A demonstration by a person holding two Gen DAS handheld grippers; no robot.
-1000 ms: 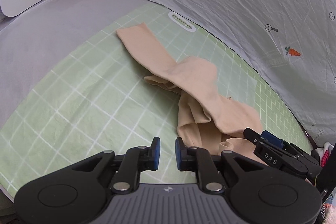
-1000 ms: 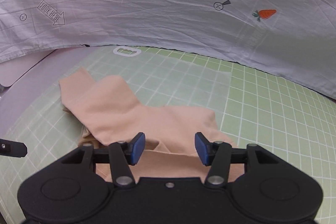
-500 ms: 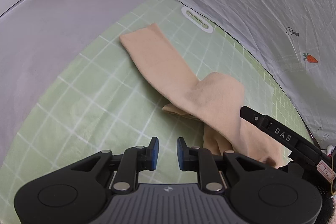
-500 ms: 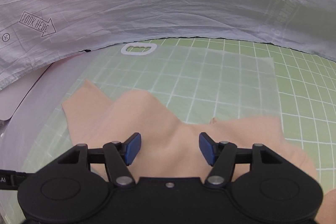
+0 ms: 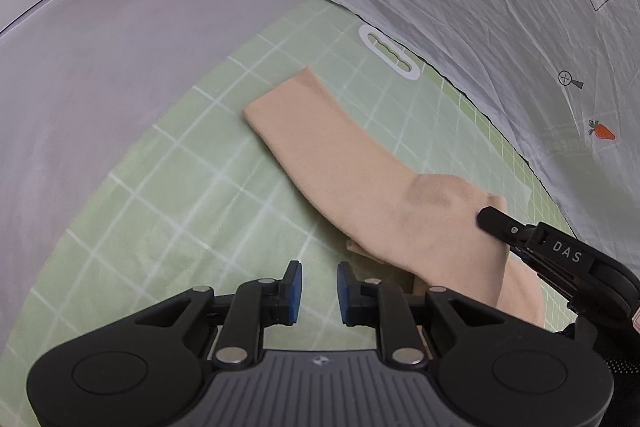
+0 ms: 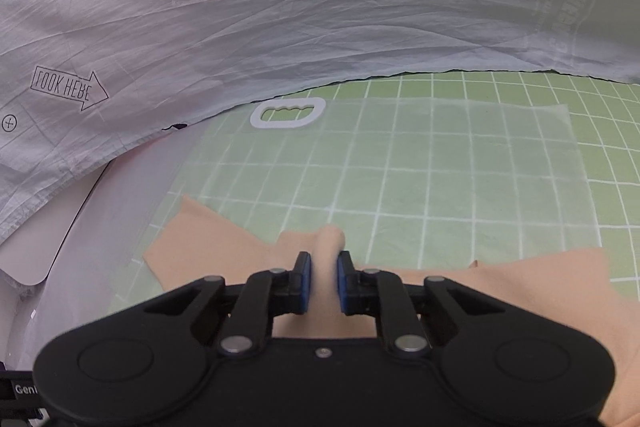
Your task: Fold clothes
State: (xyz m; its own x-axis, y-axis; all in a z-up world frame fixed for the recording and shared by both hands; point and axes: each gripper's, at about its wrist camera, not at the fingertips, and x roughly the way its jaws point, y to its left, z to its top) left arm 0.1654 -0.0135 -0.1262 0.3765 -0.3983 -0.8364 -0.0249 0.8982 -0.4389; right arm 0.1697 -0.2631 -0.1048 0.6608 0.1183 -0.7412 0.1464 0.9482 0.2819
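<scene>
The right gripper [image 6: 323, 281] has just closed, pinching a ridge of the tights [image 6: 224, 247] at lower centre. The left gripper [image 5: 318, 293] hangs narrow and empty left of them, over the green checked sheet [image 5: 168, 211]; grey printed cloth [image 6: 280, 19] fills the top.

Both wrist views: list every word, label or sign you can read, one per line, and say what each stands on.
"LOOK HERE", in an arrow: grey-white printed sheet.
"DAS": right gripper finger, in the left wrist view.
"Gen", cut off by the frame edge: label at the lower left corner of the right wrist view.
Faint grey block print on the sheet: too blurred to read.

Green checked sheet [image 6: 460, 163], perhaps a bed
</scene>
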